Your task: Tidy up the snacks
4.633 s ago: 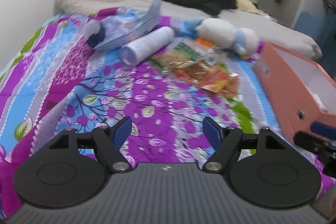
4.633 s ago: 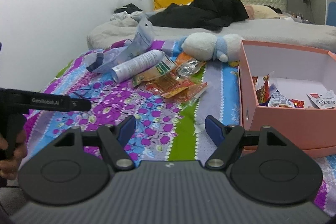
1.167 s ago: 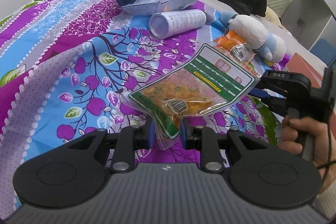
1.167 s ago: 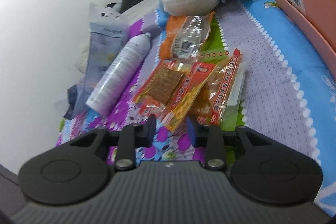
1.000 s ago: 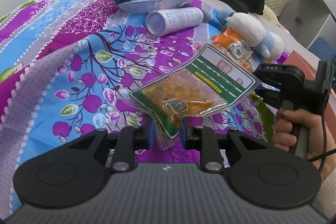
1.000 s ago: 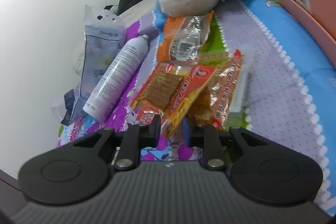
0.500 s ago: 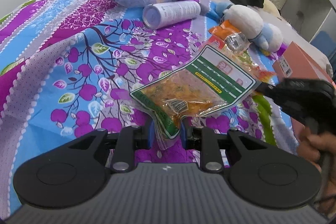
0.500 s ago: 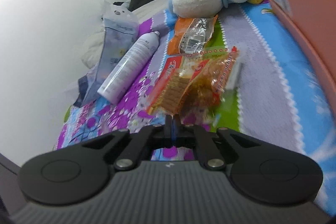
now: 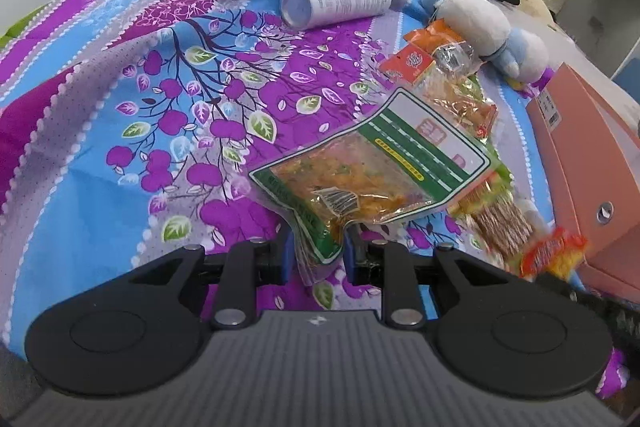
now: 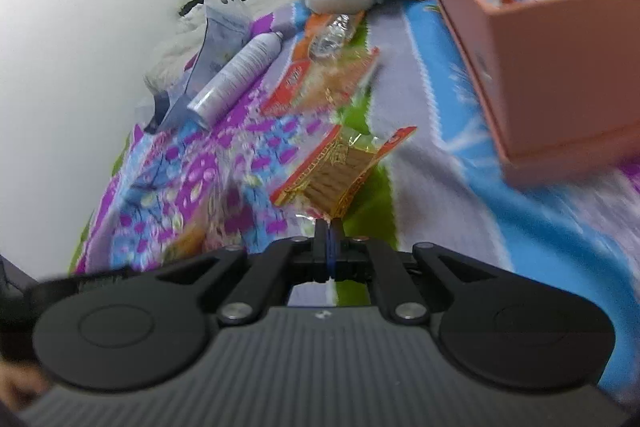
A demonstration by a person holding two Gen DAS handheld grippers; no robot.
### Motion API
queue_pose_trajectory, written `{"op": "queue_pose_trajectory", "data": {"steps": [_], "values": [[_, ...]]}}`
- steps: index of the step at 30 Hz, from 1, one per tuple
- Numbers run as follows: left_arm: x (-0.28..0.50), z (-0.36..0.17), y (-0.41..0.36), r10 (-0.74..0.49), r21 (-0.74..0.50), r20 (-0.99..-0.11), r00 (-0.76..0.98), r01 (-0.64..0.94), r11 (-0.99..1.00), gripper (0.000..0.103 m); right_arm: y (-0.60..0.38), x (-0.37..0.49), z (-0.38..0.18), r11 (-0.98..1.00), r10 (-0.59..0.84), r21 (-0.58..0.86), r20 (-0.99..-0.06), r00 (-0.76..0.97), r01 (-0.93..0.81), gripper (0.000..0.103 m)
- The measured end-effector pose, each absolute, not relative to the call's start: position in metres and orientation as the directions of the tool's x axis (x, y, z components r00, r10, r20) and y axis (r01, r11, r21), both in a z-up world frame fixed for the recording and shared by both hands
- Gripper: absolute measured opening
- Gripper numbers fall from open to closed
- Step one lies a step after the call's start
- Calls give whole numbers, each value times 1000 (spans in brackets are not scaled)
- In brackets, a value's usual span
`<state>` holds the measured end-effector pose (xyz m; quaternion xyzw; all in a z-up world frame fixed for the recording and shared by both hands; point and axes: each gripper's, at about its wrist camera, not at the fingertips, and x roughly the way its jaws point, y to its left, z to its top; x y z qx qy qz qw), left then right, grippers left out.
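My left tongs pinch the corner of the green pouch, lifted off the quilt. My right tongs clamp the red wafer pack, with the pink box at two o'clock.

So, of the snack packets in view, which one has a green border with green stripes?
The clear packet of yellow-orange snack clamped in the left gripper. The other packets, including the red-edged cracker packet in the right gripper, are orange and red.
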<state>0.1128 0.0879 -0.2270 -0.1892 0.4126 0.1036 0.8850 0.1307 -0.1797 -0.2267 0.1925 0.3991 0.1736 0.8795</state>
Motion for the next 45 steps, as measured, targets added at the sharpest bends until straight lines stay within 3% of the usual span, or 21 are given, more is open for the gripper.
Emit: {"op": "queue_pose_trajectory", "data": {"steps": [13, 16, 17, 18, 20, 21, 24, 28, 30, 37, 45], "values": [[120, -226, 54, -10, -226, -802, 598, -287, 931, 33, -190, 104, -226, 880, 448, 442, -652, 611, -174, 8], [122, -225, 50, -23, -194, -824, 567, -244, 950, 48, -190, 104, -225, 910, 394, 384, -684, 614, -157, 18], [122, -225, 48, -26, -181, -832, 554, -227, 957, 54, -190, 104, -224, 912, 391, 379, -685, 615, -158, 31], [121, -224, 46, -32, -176, -834, 551, -209, 962, 57, -193, 103, -224, 908, 399, 389, -680, 615, -159, 55], [115, -222, 45, -45, -175, -830, 556, -184, 967, 67, -196, 103, -222, 900, 409, 408, -669, 620, -153, 84], [113, -220, 45, -48, -175, -827, 560, -174, 969, 75, -197, 103, -221, 902, 404, 404, -668, 625, -151, 87], [109, -213, 47, -56, -175, -818, 572, -155, 972, 85, -195, 104, -215, 916, 384, 365, -674, 632, -168, 87], [109, -203, 43, -69, -121, -823, 564, -55, 991, 88, -198, 103, -210, 920, 379, 343, -655, 654, -190, 87], [105, -199, 41, -49, -84, -814, 579, -33, 996, 94, -199, 101, -207, 926, 369, 321, -645, 669, -200, 87], [110, -193, 44, -62, -30, -780, 622, 62, 998, 96, -194, 102, -194, 942, 335, 198, -624, 707, -272, 87], [142, -197, 58, -91, -8, -785, 613, 136, 991, 96, -172, 120, -190, 882, 420, 115, -630, 653, -457, 87]]}}
